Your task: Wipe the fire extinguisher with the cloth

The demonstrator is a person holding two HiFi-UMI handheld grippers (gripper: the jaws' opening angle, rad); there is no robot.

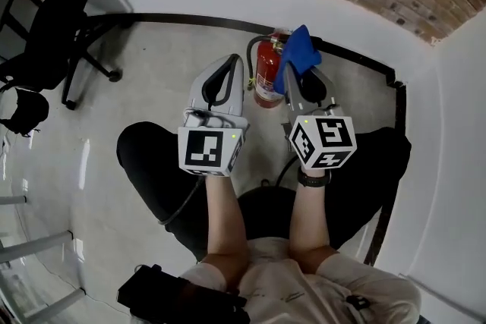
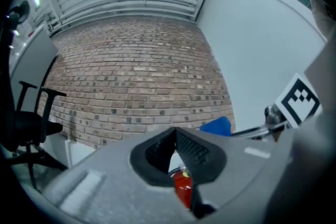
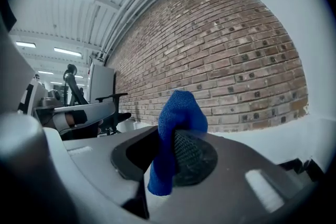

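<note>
The right gripper (image 3: pixel 169 139) has its fingers clamped on the blue cloth (image 3: pixel 181 113), held just beside the red fire extinguisher (image 1: pixel 266 78), which stands on the floor (image 1: pixel 159 80). The left gripper (image 2: pixel 175 139) has its fingers pressed together with nothing between them.

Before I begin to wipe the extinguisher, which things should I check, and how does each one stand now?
1. Cloth gripped: ok. The right tool is shut on it, and a fold stands out past the tips.
2. Left tool free: ok. Its jaws are together with nothing between them.
3. Extinguisher upright: ok. It seems to stand on the floor by the wall.
4. Cloth touching the extinguisher: cannot tell. In the head view they overlap near its top.
5. Chair out of the way: ok. It stands far to the left.
</note>
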